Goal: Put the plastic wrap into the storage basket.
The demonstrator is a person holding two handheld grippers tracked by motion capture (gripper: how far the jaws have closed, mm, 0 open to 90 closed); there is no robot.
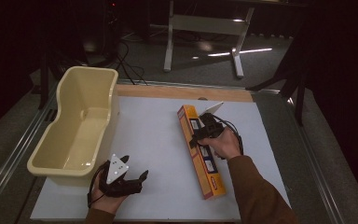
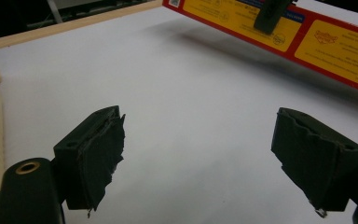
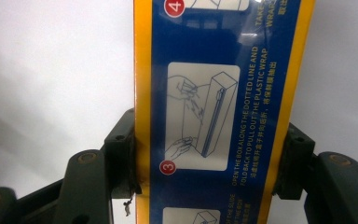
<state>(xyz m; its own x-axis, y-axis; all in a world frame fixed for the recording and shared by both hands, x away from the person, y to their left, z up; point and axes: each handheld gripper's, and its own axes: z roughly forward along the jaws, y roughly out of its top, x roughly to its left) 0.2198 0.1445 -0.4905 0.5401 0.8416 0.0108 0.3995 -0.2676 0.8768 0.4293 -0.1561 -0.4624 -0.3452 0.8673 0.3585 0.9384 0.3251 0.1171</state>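
Right fingers (image 3: pixel 121 154) tight on wrap box (image 3: pixel 214 93)

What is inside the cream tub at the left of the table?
The cream tub looks empty: its bare, glossy floor and inner walls show in the high view. The strip just behind its near rim is hidden from that camera.

Bare white table (image 1: pixel 158 140) between cream tub (image 1: pixel 81 121) and long box (image 1: pixel 200 151)

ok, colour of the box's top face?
Dark blue with yellow edges and white instruction panels on the box; right gripper view shows it best.
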